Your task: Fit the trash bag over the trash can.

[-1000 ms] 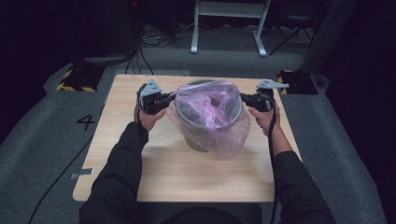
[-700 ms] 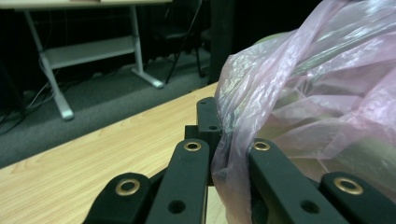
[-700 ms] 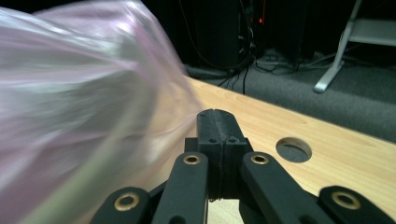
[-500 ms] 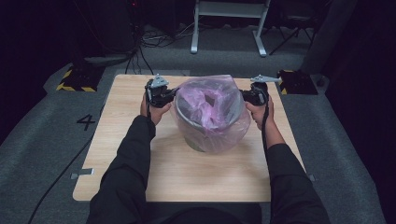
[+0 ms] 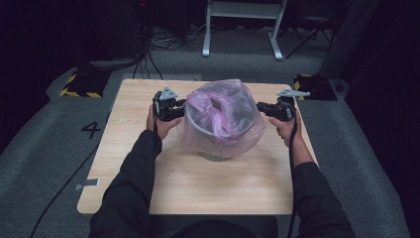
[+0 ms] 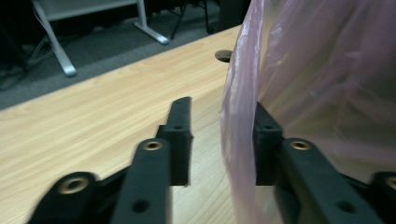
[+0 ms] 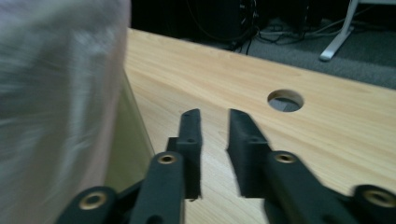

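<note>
Left tool [image 5: 179, 105] at bin's left side: jaws just opening, bag film loose between them, not pinched. Right tool [image 5: 263, 107] at right side: jaws just opening, narrowly parted, empty. Grey bin [image 5: 215, 154], pink bag [image 5: 223, 119] draped over rim, stands mid-counter [image 5: 124, 148].

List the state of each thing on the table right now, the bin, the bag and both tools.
Bin: upright on the table, lined.
Pink bag: draped over the bin's rim, hanging down its outside, top open.
Left tool: jaws just opening, apart, with the bag's film between them, not clamped.
Right tool: jaws just opening, a gap between them, nothing in it, beside the bag.
</note>
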